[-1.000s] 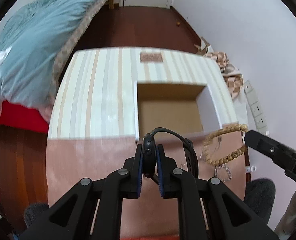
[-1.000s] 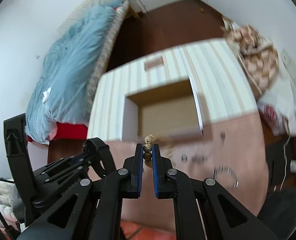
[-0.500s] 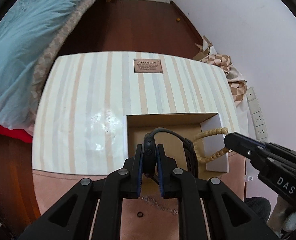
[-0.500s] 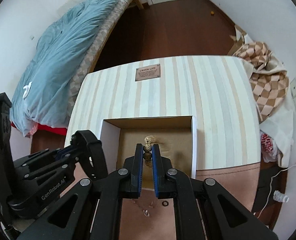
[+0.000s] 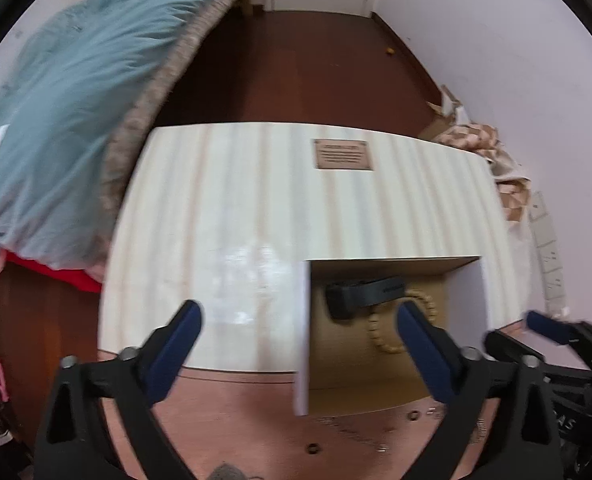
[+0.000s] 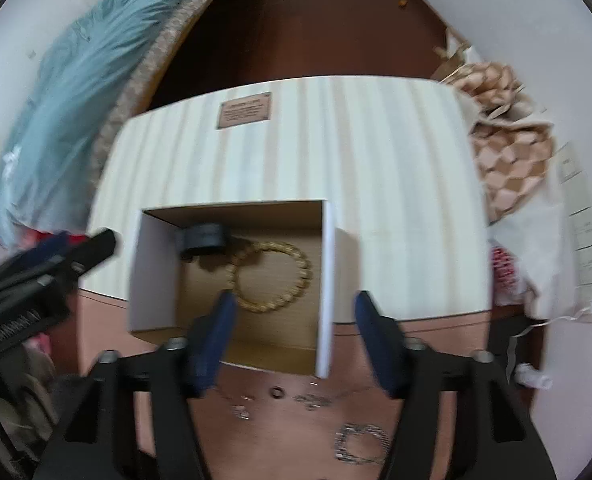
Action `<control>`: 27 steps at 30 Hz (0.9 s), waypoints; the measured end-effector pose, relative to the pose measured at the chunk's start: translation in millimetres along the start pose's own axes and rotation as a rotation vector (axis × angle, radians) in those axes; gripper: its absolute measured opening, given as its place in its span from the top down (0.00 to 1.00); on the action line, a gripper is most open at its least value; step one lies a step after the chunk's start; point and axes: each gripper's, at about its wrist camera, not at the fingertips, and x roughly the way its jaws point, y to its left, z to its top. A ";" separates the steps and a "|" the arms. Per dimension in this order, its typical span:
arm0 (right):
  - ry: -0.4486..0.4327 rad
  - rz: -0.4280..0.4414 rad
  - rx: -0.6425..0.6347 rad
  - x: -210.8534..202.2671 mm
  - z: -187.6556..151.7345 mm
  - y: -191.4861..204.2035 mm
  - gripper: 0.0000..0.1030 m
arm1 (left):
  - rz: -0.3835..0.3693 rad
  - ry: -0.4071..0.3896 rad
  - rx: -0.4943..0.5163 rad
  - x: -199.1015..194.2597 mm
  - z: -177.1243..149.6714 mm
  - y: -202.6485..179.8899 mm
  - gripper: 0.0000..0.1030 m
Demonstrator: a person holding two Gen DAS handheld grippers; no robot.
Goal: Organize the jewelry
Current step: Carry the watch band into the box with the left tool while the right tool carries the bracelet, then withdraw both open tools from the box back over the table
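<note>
An open white box (image 6: 328,280) with a brown inside stands on the table; it also shows in the left wrist view (image 5: 302,332). A black watch (image 6: 202,238) and a tan bead bracelet (image 6: 272,276) lie inside it, also seen in the left wrist view as the watch (image 5: 366,292) and the bracelet (image 5: 384,336). My left gripper (image 5: 300,348) is open and empty above the box's left wall. My right gripper (image 6: 292,332) is open and empty above the box's front. Small rings (image 6: 276,392) and a silver chain bracelet (image 6: 362,442) lie on the pink surface in front.
The box sits on a striped cream cloth (image 6: 296,140) over a pink table (image 5: 236,408). A bed with a blue quilt (image 5: 56,120) is at the left. Checkered paper (image 6: 508,160) and a white wall are at the right.
Both grippers have opened. The watch and the bead bracelet have left the jaws and now lie in the box. Both grippers have drawn back a little.
</note>
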 end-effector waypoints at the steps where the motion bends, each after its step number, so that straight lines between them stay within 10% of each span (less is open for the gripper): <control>1: -0.008 -0.044 -0.020 -0.4 -3.4 3.3 0.12 | 0.009 -0.008 -0.005 -1.0 -2.5 2.6 0.00; 27: -0.190 -0.122 -0.015 -67.0 -68.1 26.6 0.04 | 0.147 -0.147 -0.013 -65.6 -73.1 1.6 0.00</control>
